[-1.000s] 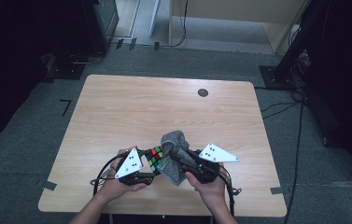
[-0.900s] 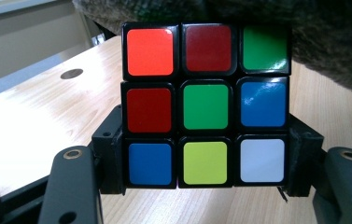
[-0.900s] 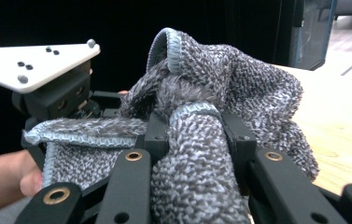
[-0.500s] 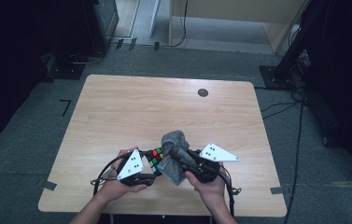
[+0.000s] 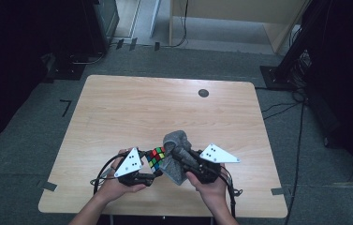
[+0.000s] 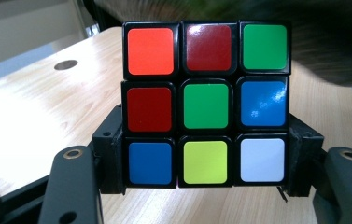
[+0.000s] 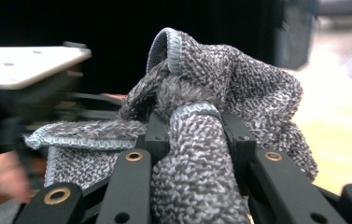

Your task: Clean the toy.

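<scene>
- Your left gripper (image 5: 151, 165) is closed on the puzzle cube (image 5: 156, 157); in the left gripper view the jaws clamp the lower part of the cube (image 6: 206, 106) from both sides, and the cube sits square and upright between them.
- Your right gripper (image 5: 180, 153) is pinched nearly shut on a bunched fold of the grey cloth (image 5: 176, 154); in the right gripper view the cloth (image 7: 220, 121) bulges up and over the jaws, with a hemmed edge trailing off to one side.
- Location: both things sit at the near edge of the table (image 5: 132, 108), about midway along it, just ahead of your hands. The cube is lifted off the tabletop; I cannot tell whether the cloth's lower end rests on it.
- Relation: the cloth sits immediately to the right of the cube and appears to touch its right face; the contact line itself is hidden by the fabric.
- Handling, cube: judged rigid, light and glossy. Its smooth stickers may slip under the pads, and its layers may twist if you push off-centre. Keep the hold across two opposite faces, as now.
- Handling, cloth: judged soft, limp and grippy, with no risk of breakage. It takes any shape, so hold a thick fold, not a single layer.
- The far half of the table carries a dark round grommet (image 5: 203, 93) near the far edge, well apart from the work.
</scene>
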Available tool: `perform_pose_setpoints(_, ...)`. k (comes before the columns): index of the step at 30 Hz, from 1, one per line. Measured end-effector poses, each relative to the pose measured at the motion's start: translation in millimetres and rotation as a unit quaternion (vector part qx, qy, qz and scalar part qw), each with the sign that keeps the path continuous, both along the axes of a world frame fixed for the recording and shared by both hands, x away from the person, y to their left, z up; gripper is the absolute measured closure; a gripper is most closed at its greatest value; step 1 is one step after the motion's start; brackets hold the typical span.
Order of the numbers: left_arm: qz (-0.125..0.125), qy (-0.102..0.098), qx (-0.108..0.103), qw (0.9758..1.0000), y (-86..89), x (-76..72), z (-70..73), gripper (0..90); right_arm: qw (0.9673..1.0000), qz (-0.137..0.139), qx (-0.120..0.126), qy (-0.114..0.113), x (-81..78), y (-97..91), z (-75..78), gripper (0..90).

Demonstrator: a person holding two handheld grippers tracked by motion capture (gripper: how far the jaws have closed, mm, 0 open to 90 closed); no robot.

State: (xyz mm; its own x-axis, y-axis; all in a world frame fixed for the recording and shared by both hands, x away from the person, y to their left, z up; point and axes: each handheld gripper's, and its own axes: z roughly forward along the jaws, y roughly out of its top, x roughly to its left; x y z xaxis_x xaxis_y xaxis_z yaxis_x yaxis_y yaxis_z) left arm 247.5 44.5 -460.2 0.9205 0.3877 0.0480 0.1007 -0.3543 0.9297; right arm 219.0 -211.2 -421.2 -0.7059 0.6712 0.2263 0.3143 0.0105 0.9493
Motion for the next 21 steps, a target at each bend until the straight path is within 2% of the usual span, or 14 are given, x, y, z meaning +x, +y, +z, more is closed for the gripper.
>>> perform_pose_setpoints(1,-0.002,0.0,0.0,1.0,-0.2,-0.2,-0.1,34.4,0.9998,0.013,-0.008,-0.014,-4.6,6.4,3.5,69.2)
perform_pose_setpoints(4,0.001,-0.01,0.008,0.9999,-1.0,-2.8,-0.3,34.4,0.9988,0.019,-0.033,-0.03,-8.2,15.8,3.0,69.1)
perform_pose_setpoints(6,0.004,-0.015,0.012,0.9998,-0.6,-3.1,0.0,34.4,0.9996,0.014,-0.022,-0.012,-3.9,12.0,-1.9,69.0)
perform_pose_setpoints(8,0.008,-0.017,0.012,0.9998,-0.8,-3.1,0.3,34.4,0.9996,-0.01,-0.028,0.002,2.1,5.6,-8.4,69.0)
perform_pose_setpoints(11,0.007,-0.009,0.006,0.9999,-0.5,-1.1,-0.1,34.4,0.9989,-0.03,-0.032,0.02,6.6,-2.0,-12.3,69.1)
perform_pose_setpoints(13,0.003,-0.003,0.004,1.0,-0.6,-0.1,-0.3,34.4,0.9994,-0.023,-0.022,0.009,3.7,-2.0,-6.8,69.1)
perform_pose_setpoints(15,0.0,0.001,0.002,1.0,-1.3,-0.6,-1.3,34.4,0.9999,0.0,-0.006,-0.01,-2.0,1.4,1.9,69.0)
perform_pose_setpoints(17,0.001,-0.004,0.004,1.0,-2.4,-1.6,-1.4,34.4,0.9994,0.018,-0.006,-0.028,-7.9,7.4,8.6,68.9)
perform_pose_setpoints(20,0.008,-0.02,-0.001,0.9998,-2.6,-4.8,1.3,34.4,0.9991,0.028,-0.022,-0.025,-7.2,12.9,5.1,68.6)
perform_pose_setpoints(21,0.011,-0.025,0.004,0.9996,-2.1,-5.4,1.6,34.4,0.9993,0.026,-0.013,-0.023,-5.5,11.4,2.0,68.6)
